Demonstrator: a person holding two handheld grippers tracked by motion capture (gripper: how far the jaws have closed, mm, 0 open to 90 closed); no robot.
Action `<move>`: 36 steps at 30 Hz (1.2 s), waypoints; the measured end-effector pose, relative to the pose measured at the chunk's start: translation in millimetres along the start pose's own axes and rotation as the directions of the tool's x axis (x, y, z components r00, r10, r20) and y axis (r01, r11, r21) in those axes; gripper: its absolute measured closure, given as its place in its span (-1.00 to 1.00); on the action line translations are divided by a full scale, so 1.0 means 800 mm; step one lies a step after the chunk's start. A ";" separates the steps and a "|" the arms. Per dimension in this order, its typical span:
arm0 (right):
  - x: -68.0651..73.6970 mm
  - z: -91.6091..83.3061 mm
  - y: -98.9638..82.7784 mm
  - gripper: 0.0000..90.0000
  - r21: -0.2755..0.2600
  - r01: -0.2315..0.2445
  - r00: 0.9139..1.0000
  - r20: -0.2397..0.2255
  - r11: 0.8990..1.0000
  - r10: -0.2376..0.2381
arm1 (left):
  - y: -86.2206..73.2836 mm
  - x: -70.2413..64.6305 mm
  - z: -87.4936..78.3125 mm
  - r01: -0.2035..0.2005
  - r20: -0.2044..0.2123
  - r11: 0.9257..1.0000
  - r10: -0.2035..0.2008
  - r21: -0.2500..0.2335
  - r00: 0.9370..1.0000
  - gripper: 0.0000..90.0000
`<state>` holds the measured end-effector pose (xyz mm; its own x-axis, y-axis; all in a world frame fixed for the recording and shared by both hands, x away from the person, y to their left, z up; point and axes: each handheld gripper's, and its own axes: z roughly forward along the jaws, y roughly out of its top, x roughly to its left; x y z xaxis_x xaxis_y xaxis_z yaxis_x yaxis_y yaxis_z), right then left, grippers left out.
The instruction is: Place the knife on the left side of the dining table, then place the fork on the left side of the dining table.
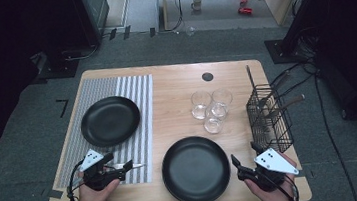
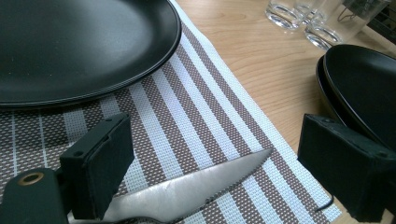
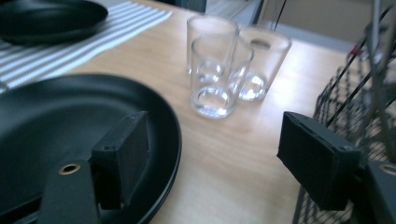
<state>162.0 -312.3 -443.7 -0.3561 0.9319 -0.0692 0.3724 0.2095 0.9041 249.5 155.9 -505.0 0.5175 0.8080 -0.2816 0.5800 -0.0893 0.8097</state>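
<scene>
High view: the knife (image 1: 129, 165) was seen lying flat on the striped placemat (image 1: 138, 92), near the mat's front right corner and close to the front edge of the worktop (image 1: 175, 88). Its long axis ran across the worktop, the blade tip pointing right toward the near black plate (image 1: 196, 169), with a strip of bare wood left between tip and plate rim. The left tongs (image 1: 121, 168) were held over the knife's handle end, jaws spread apart and not pressed on the blade, which lay between them in the left gripper view. The far black plate (image 1: 110, 120) sat on the mat just behind the knife. The right tongs (image 1: 235, 165) were held open and empty at the near plate's right rim, the wire cutlery basket (image 1: 269, 118) just to their right. Three glasses (image 1: 211, 109) were clustered behind the near plate, open wood around them.
</scene>
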 end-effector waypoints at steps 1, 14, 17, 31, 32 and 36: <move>0.000 -0.002 0.004 -0.40 -0.011 0.004 1.000 0.010 1.000 -0.004 | 0.000 0.000 0.000 -0.002 -0.001 1.000 0.002 0.003 1.000 -0.76; -0.036 -0.006 0.057 -0.34 -0.130 -0.049 0.977 0.199 0.990 0.075 | 0.000 -0.003 0.006 -0.013 -0.007 1.000 0.013 0.023 1.000 -0.75; -0.046 0.001 0.064 -0.22 -0.119 -0.052 0.976 0.204 0.992 0.075 | 0.000 -0.003 0.007 -0.023 -0.011 0.999 0.023 0.030 1.000 -0.75; -0.066 0.040 0.083 0.11 -0.093 -0.079 0.943 0.315 0.993 0.104 | -0.002 -0.005 0.011 -0.025 -0.017 0.999 0.026 0.048 1.000 -0.73; -0.066 0.043 0.084 0.13 -0.085 -0.080 0.941 0.322 0.993 0.103 | -0.002 -0.005 0.011 -0.025 -0.016 0.999 0.026 0.047 1.000 -0.73; -0.064 0.054 0.086 0.27 -0.054 -0.050 0.921 0.383 0.997 0.067 | -0.002 -0.007 0.012 -0.030 -0.021 0.998 0.031 0.051 0.999 -0.72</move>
<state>242.9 -332.5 -396.1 0.0255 0.9860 -0.1648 0.3433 0.1462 0.9278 251.5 146.1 -509.7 0.5218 0.8170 -0.2454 0.5958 -0.1432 0.7902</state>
